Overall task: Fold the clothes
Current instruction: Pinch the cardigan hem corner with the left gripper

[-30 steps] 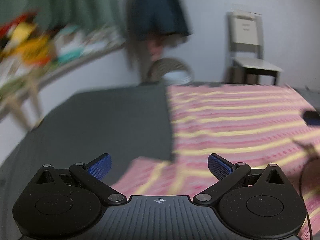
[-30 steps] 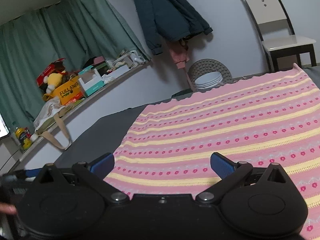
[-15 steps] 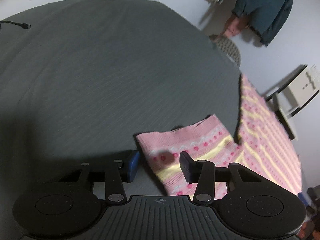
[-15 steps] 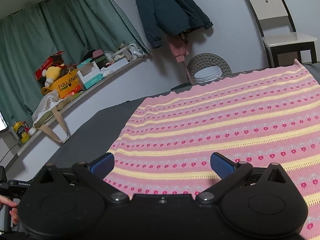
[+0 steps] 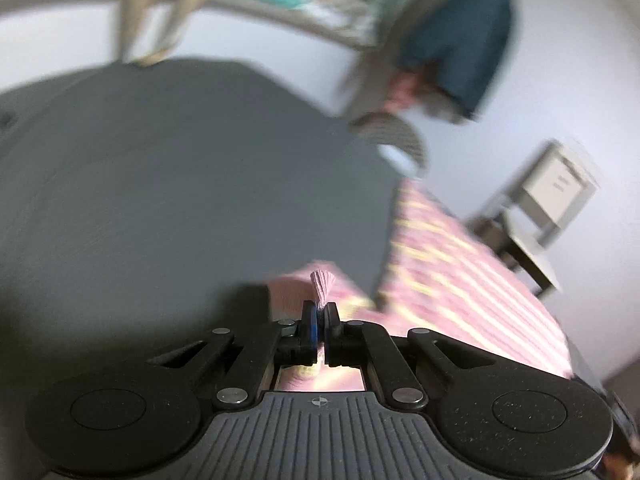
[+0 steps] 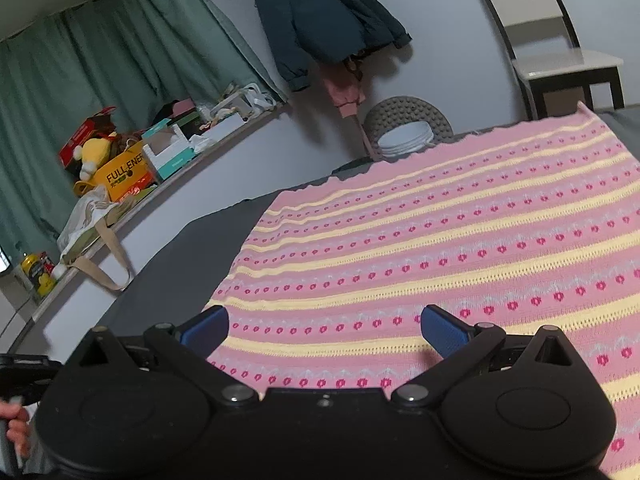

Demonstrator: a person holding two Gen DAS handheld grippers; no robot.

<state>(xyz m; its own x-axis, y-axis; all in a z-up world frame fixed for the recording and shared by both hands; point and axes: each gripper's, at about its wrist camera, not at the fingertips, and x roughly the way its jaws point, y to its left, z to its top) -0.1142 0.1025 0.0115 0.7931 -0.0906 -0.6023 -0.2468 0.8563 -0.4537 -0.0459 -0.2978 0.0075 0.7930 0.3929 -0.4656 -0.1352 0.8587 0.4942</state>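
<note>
A pink knitted garment (image 6: 440, 240) with yellow stripes and red dots lies spread flat on a dark grey surface (image 6: 176, 264). In the left wrist view, which is motion-blurred, the same garment (image 5: 460, 272) stretches to the right. My left gripper (image 5: 320, 316) is shut on its near corner, and a pinched tuft of pink knit sticks up between the pads. My right gripper (image 6: 324, 326) hovers open just above the garment's near part, with nothing between its blue pads (image 6: 440, 330).
A shelf (image 6: 160, 168) with boxes and a plush toy runs along the left wall below green curtains. A dark jacket (image 6: 320, 16) hangs on the far wall. A chair (image 6: 552, 52) and a round stool (image 6: 406, 126) stand beyond the grey surface. A hand (image 6: 14, 420) shows at bottom left.
My left gripper went from open over the garment's corner to shut on it, and it has tilted upward. The right gripper has edged a little lower and stays open.
</note>
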